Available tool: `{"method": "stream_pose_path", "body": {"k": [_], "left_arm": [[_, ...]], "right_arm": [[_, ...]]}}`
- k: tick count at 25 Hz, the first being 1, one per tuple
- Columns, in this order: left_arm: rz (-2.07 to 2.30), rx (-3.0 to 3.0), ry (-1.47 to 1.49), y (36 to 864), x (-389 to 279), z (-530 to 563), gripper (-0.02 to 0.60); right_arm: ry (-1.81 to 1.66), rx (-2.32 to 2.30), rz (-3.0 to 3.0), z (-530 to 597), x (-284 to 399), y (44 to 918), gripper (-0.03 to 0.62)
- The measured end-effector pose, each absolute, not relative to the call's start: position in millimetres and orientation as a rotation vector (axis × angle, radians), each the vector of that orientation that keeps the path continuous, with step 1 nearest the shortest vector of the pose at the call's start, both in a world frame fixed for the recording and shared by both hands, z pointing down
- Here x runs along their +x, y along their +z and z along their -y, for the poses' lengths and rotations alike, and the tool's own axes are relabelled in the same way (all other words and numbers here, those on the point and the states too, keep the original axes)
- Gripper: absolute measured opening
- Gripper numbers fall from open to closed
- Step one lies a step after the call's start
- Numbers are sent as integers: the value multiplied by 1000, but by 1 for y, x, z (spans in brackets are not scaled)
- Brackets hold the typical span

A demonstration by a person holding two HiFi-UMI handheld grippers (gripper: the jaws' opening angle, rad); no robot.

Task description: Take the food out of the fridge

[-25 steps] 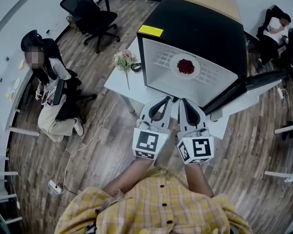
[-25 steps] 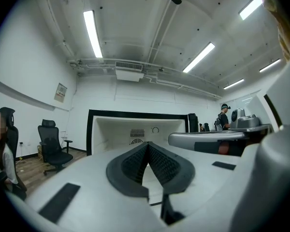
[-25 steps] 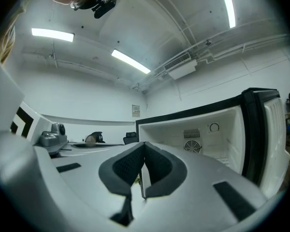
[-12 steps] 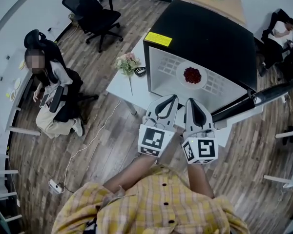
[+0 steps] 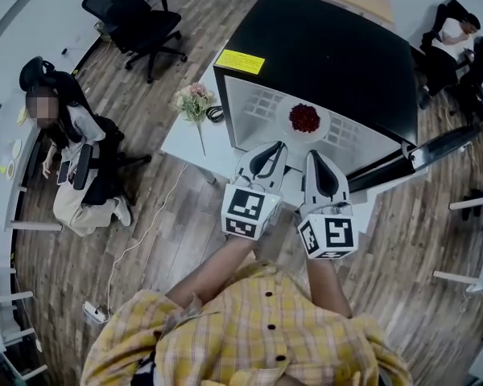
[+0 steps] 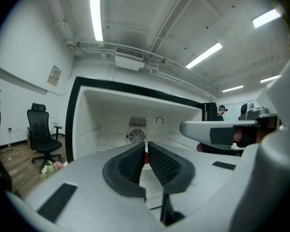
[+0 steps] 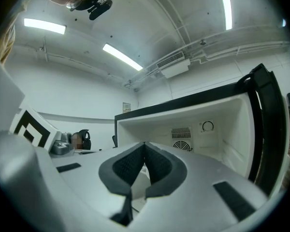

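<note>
A black fridge [image 5: 330, 47] stands on a white table with its door [image 5: 443, 147] swung open to the right. Inside, on the white shelf, a white plate [image 5: 305, 123] holds red food [image 5: 304, 117]. My left gripper [image 5: 278, 145] and right gripper [image 5: 312, 155] sit side by side just in front of the opening, both shut and empty, pointing in. In the left gripper view the shut left gripper [image 6: 146, 146] faces the fridge interior [image 6: 135, 124], a sliver of the red food showing past the tips. In the right gripper view the shut right gripper [image 7: 144, 144] also faces the fridge interior [image 7: 193, 129].
A vase of flowers [image 5: 191, 101] stands on the white table [image 5: 185, 143] left of the fridge. A person [image 5: 68, 155] sits at the left, an office chair [image 5: 129, 14] stands behind, and another person [image 5: 451, 34] sits at the back right. A power strip [image 5: 94, 313] lies on the floor.
Both grippers have moved forward, closer to the fridge opening and the plate. They stay shut and side by side.
</note>
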State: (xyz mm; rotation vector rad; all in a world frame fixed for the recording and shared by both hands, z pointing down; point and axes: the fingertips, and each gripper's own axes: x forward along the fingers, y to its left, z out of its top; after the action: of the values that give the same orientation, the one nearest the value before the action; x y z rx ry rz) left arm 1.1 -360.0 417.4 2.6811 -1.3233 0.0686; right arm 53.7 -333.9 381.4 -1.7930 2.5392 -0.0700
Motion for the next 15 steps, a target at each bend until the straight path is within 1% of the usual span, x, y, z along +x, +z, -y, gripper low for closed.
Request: {"method": "stream_pose_path", "body": {"k": [5, 7, 8, 12, 15], "left_arm": [[1209, 2530, 50, 455, 8, 378, 16], [1160, 2478, 37, 466, 12, 383, 76], [1139, 2456, 30, 470, 14, 386, 86], [1074, 2352, -37, 481, 21, 397, 97], [1014, 2197, -173, 485, 22, 404, 101]], "right_arm": [[-79, -1846, -2514, 339, 69, 386, 8], [-89, -1869, -2502, 341, 74, 388, 8], [-94, -1880, -2496, 342, 76, 389, 8], [-106, -1908, -2481, 346, 85, 392, 8], [-116, -1919, -2471, 349, 90, 393, 8]]}}
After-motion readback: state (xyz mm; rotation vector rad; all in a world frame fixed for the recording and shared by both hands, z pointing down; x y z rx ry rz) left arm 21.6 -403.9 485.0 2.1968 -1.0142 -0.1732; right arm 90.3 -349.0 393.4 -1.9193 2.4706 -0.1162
